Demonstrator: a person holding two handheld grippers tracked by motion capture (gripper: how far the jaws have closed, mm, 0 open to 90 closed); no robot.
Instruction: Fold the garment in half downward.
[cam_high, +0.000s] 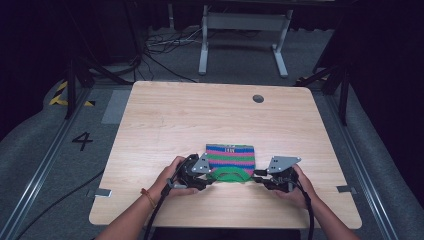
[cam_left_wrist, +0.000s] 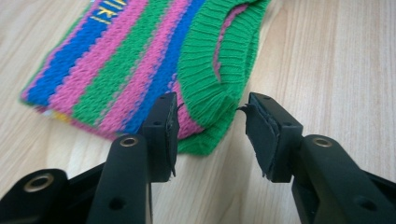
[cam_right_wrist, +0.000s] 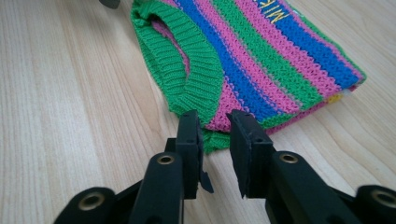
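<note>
here both open grippers (cam_high: 207, 176) (cam_high: 258, 176) flank striped knit (cam_high: 231, 156).

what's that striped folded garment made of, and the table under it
The folded green, pink and blue striped garment looks like knitted yarn, wool or acrylic: stitch loops show, and its green band is ribbed. The pale table top looks like wood or wood-look laminate, matte, with fine straight grain lines; which one is unclear.

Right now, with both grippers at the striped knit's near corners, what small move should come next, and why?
Probably shut both grippers on the striped knit. The left gripper stands open around the green ribbed edge, and the right gripper has its jaws apart at the other near corner, so neither holds the cloth yet.
</note>
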